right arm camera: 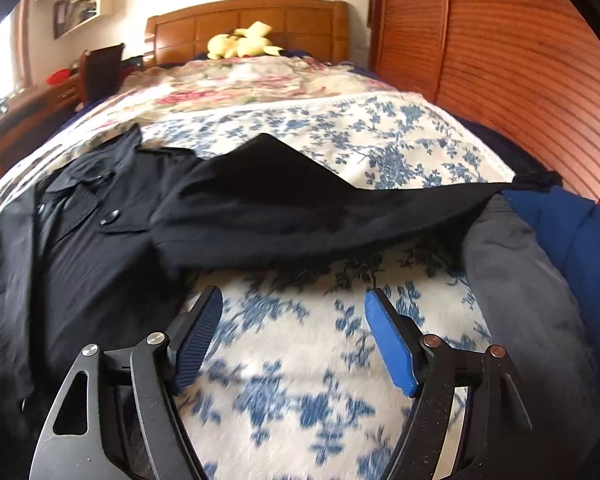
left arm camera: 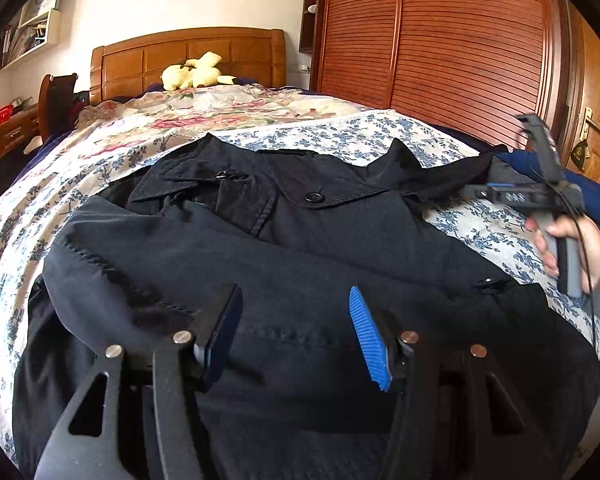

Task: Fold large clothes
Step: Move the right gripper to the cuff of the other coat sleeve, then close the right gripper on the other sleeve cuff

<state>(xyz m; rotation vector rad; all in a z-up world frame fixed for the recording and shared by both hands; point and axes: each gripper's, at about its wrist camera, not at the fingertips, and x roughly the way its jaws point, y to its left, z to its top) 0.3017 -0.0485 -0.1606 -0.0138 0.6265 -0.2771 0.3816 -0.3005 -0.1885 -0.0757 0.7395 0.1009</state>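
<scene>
A large dark navy coat (left arm camera: 300, 240) lies spread on the bed, collar and buttons facing up. My left gripper (left arm camera: 292, 294) hovers over its near part, jaws open, with only flat fabric below them. In the right wrist view the coat (right arm camera: 100, 248) lies at the left, and one sleeve (right arm camera: 300, 208) stretches out to the right across the bedspread. My right gripper (right arm camera: 294, 294) is open above bare bedspread, just short of that sleeve and holding nothing. In the left wrist view a hand holds the right gripper's body (left arm camera: 540, 196) at the right edge.
The bed carries a blue-flowered bedspread (right arm camera: 300, 380) and a pink floral quilt (left arm camera: 220, 108) farther back. A yellow plush toy (left arm camera: 196, 72) rests by the wooden headboard (left arm camera: 188, 52). A blue and grey garment (right arm camera: 540, 264) lies at the right, a slatted wardrobe (left arm camera: 460, 48) behind it.
</scene>
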